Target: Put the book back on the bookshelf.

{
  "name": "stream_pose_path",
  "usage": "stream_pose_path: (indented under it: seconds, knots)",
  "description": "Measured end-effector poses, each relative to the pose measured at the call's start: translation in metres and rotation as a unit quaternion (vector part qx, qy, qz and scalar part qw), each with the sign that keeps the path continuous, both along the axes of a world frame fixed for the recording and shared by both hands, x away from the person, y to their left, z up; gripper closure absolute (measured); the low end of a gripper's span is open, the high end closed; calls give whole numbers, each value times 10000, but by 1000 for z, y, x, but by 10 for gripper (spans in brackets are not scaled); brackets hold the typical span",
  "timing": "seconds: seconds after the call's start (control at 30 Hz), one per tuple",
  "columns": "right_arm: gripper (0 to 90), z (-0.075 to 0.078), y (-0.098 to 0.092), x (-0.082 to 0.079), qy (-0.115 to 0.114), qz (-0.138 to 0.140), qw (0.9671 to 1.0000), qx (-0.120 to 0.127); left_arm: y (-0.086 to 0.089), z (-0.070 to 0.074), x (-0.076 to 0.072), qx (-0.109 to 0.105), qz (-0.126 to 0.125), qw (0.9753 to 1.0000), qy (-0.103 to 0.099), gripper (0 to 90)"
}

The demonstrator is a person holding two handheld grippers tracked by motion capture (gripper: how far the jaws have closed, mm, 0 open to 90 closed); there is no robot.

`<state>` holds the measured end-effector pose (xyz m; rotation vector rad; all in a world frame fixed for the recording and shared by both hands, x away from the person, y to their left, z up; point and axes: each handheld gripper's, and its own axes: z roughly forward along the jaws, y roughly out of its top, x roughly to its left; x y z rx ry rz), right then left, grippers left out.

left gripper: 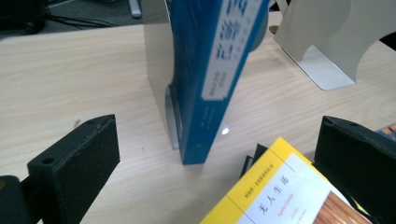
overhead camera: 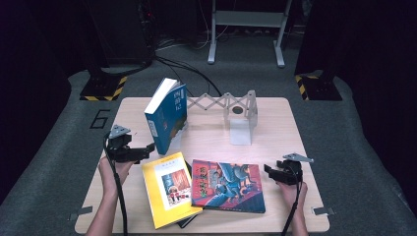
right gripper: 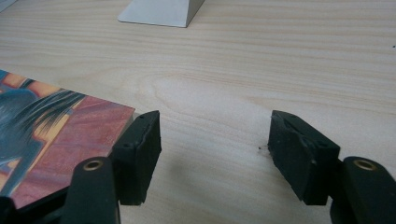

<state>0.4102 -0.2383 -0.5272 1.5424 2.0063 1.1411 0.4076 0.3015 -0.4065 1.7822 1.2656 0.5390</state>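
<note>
A blue book (overhead camera: 167, 115) (left gripper: 212, 70) stands tilted against the left plate of an expanding metal book rack (overhead camera: 231, 110). Flat on the table lie a yellow book (overhead camera: 169, 187) (left gripper: 289, 196) and a red illustrated book (overhead camera: 227, 185) (right gripper: 51, 140). My left gripper (overhead camera: 147, 149) (left gripper: 219, 158) is open, just left of the blue book's foot, with nothing between its jaws. At the red book's right edge my right gripper (overhead camera: 269, 171) (right gripper: 215, 149) is open over bare wood, its left jaw beside the book's corner.
The rack's right bookend (overhead camera: 242, 120) (left gripper: 327, 42) (right gripper: 161, 11) stands at the table's back middle. A dark book (overhead camera: 184, 221) pokes out beneath the yellow one. Bare wood (overhead camera: 285, 128) lies right of the rack. Stand bases and cables sit on the floor behind.
</note>
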Motion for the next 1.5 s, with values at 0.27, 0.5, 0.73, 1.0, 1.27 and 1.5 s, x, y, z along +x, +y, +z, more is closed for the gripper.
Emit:
stream_pose_path:
  seconds: [0.27, 0.5, 0.73, 1.0, 1.27, 1.5]
  knots:
    - [260, 0, 1, 0, 34, -12, 10000, -51, -4, -22, -16, -90, -217, 9996, -144, 1]
    - [193, 0, 5, 0, 41, 12, 9997, -247, -9, -42, -28, -143, -419, 9990, 97, 2]
    - [150, 1, 8, -8, 83, 156, 9992, -353, -14, -53, -34, -193, -546, 9982, 157, 1]
    - [96, 10, 7, -28, 91, 435, 9984, -353, -24, -61, -38, -136, -417, 9979, 479, 0]
    - [84, 26, 19, -56, 111, 932, 9946, -434, -35, -67, -49, 141, -521, 9981, 310, 1]
    - [72, 32, 31, -76, 224, 1334, 9902, -339, -41, -76, -58, 447, -693, 9960, 343, 0]
